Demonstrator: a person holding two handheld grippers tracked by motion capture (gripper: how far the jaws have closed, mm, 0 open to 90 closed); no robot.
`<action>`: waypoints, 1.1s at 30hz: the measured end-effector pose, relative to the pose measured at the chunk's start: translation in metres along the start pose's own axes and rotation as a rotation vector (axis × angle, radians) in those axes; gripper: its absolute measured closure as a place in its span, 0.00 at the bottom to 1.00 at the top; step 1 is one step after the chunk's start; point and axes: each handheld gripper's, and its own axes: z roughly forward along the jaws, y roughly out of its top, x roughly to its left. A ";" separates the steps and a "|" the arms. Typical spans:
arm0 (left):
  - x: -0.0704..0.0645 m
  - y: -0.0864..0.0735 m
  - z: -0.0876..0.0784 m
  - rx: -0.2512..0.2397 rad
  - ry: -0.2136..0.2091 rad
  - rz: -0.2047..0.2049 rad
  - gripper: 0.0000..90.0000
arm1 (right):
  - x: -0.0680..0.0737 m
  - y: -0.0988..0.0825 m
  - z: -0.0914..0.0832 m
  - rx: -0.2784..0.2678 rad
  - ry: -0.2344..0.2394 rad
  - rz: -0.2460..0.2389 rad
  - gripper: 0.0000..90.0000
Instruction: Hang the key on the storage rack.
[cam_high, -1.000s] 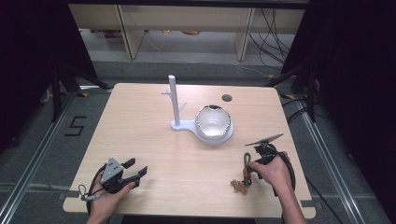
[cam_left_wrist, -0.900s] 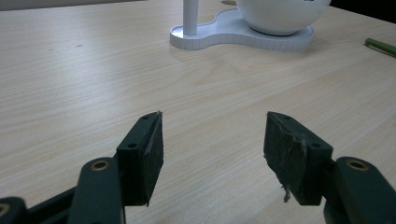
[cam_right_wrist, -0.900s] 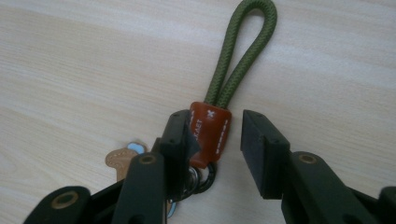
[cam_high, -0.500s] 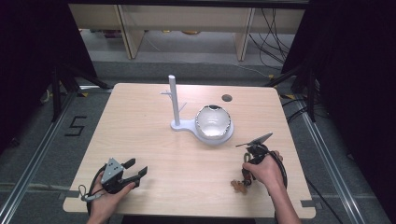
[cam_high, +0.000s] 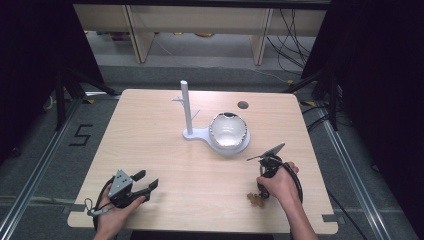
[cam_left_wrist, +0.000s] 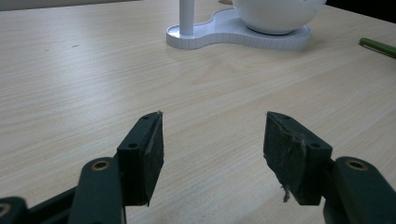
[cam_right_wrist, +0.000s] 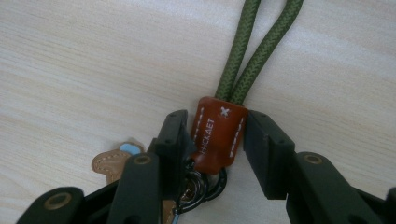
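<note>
A keychain lies on the table: a brown leather tab (cam_right_wrist: 217, 135) with a green cord loop (cam_right_wrist: 254, 44), metal rings (cam_right_wrist: 198, 186) and a small tan charm (cam_right_wrist: 109, 163). My right gripper (cam_right_wrist: 218, 140) points down at it, its jaws pressed on both sides of the leather tab. In the high view the right gripper (cam_high: 261, 190) sits at the front right, with the keychain (cam_high: 255, 198) under the hand. My left gripper (cam_high: 148, 181) rests at the front left, open with nothing between its fingers (cam_left_wrist: 147, 156).
A white stand with an upright post (cam_high: 186, 105) and a shiny bowl (cam_high: 228, 131) on its base occupies the table's middle. A dark round hole (cam_high: 243, 105) marks the far right of the wooden table (cam_high: 150, 130). The stand's base (cam_left_wrist: 233, 37) lies ahead of the left gripper.
My right hand has shifted slightly left and lowered its gripper onto the keychain, closing around the leather tab. The left gripper has stayed put.
</note>
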 end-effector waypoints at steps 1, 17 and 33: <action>0.000 0.000 0.000 0.000 0.000 0.000 0.42 | -0.001 0.000 0.000 0.001 0.015 -0.004 0.68; 0.000 0.000 -0.001 0.004 0.002 -0.003 0.42 | -0.002 -0.012 -0.004 -0.084 0.022 0.019 0.75; 0.002 0.000 -0.001 0.001 0.007 -0.009 0.42 | -0.010 -0.035 -0.015 -0.336 0.113 -0.083 0.75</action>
